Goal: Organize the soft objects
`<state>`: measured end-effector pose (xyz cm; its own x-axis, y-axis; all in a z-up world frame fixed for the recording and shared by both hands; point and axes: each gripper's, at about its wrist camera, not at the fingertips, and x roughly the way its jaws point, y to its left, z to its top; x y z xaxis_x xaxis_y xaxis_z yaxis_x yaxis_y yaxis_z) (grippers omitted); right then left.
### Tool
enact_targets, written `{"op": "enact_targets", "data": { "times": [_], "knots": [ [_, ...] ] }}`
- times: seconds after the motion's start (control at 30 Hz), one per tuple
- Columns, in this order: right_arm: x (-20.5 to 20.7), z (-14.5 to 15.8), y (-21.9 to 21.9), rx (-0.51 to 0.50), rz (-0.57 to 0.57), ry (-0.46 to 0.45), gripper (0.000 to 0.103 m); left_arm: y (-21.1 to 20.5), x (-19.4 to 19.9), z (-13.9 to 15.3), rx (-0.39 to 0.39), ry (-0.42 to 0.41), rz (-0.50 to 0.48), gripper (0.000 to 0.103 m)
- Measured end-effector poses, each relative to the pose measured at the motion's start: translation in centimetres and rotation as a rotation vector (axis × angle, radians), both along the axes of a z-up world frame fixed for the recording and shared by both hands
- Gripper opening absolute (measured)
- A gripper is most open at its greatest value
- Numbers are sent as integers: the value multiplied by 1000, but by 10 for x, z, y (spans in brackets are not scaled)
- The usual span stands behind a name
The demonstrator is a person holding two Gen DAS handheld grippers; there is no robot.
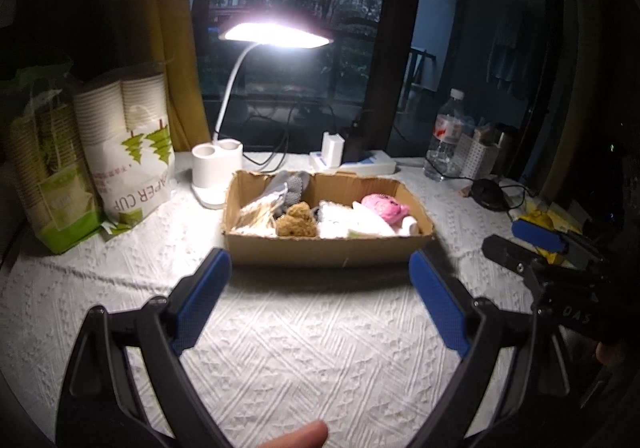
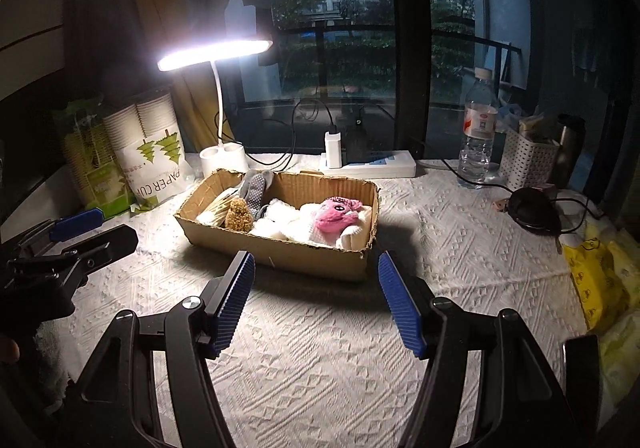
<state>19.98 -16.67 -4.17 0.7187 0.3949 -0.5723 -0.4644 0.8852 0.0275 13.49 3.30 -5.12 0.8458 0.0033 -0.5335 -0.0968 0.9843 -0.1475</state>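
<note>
Blue-padded fingers of the left gripper [image 1: 320,268] and the right gripper [image 2: 316,268] stand spread wide and empty above a white textured cloth [image 1: 312,344] covering the surface, both short of a shallow cardboard box [image 1: 328,250]. Each gripper points at the box's near wall without touching it.

Inside the box, soft objects lie packed side by side: a pink plush toy [image 2: 338,216] toward the right end, white knitted pieces [image 2: 280,221] in the middle, a brown fuzzy toy [image 1: 296,219] left of centre, a grey dotted sock [image 1: 290,185] leaning against the far wall, and a pale striped item [image 1: 256,213] at the left end.

Behind the box, a lit white desk lamp [image 1: 276,33] bends over it from a two-cup base [image 1: 216,163]. Left of the lamp stand sleeves of paper cups [image 1: 136,151] in printed wrapping. A white power strip [image 2: 370,163] with a charger plugged in lies along the window edge, and further right are a clear water bottle [image 2: 478,131], a perforated white basket [image 2: 528,161] and a dark round object [image 2: 534,209] with a cable. Yellow bags [image 2: 596,280] rest at the far right edge of the surface.
</note>
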Motion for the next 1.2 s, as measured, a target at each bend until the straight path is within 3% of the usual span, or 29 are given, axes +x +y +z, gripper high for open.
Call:
{"op": "enact_targets", "data": {
  "times": [0.73, 1.2],
  "knots": [
    [-85, 60, -14, 30, -35, -167, 69, -12, -85, 53, 105, -159, 67, 97],
    [-97, 74, -18, 40, -56, -213, 72, -14, -94, 69, 122, -186, 59, 97]
  ]
}}
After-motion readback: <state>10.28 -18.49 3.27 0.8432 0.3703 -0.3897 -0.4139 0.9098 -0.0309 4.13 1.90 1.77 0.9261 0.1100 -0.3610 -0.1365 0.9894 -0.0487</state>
